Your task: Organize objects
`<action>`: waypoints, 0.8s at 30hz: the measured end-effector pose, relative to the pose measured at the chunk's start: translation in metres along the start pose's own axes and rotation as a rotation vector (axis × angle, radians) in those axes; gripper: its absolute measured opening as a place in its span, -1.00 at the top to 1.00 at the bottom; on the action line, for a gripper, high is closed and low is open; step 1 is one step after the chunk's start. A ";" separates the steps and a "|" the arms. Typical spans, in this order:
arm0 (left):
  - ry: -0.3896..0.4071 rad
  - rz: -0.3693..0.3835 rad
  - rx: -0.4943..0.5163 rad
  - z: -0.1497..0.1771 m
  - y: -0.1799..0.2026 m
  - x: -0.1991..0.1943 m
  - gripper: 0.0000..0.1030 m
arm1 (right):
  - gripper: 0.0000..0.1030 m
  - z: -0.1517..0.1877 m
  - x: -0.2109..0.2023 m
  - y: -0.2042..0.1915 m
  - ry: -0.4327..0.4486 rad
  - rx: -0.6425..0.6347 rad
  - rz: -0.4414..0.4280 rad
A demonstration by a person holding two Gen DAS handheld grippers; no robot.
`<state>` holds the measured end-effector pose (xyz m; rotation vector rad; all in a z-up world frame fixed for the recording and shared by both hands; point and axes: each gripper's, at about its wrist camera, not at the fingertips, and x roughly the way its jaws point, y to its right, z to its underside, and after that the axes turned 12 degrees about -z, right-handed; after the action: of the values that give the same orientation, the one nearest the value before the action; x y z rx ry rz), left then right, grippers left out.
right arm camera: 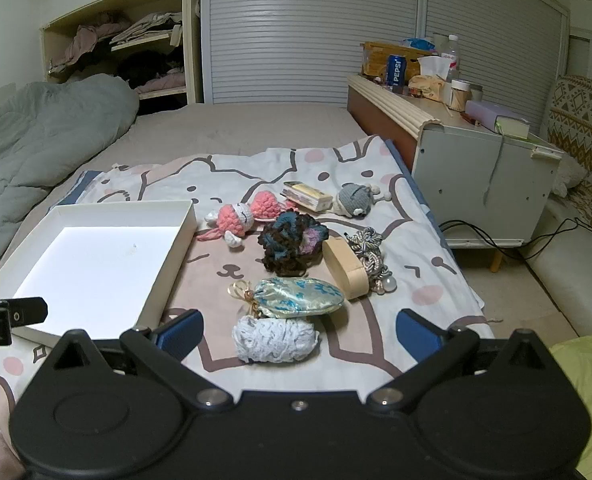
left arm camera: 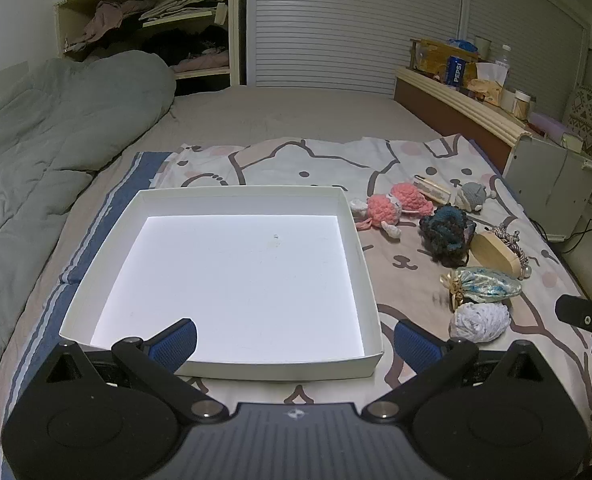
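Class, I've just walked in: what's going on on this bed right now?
A person holds a gripper in each hand over a bed; both are open and holding nothing. The left gripper hovers at the near edge of an empty white tray. The right gripper faces a white yarn ball, the closest of the small items lying beside the tray: a satin pouch, a dark crocheted piece and a pink crochet doll. Nothing is in the tray yet.

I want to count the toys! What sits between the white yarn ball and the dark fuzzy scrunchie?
A shiny blue-patterned pouch lies between the white yarn ball and the dark scrunchie; the right wrist view shows it best.
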<state>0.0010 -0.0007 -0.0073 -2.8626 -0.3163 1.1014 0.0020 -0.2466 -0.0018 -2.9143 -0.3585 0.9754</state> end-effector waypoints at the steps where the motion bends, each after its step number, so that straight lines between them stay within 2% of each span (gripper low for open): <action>1: 0.000 0.000 0.000 0.000 0.000 0.000 -1.00 | -1.00 0.000 0.000 0.000 0.000 0.000 0.000; 24: 0.000 0.000 0.000 0.002 0.002 -0.001 -1.00 | -1.00 0.003 0.003 -0.001 -0.003 -0.003 0.001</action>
<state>-0.0003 -0.0033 -0.0083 -2.8626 -0.3162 1.1012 0.0020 -0.2448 -0.0059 -2.9163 -0.3594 0.9801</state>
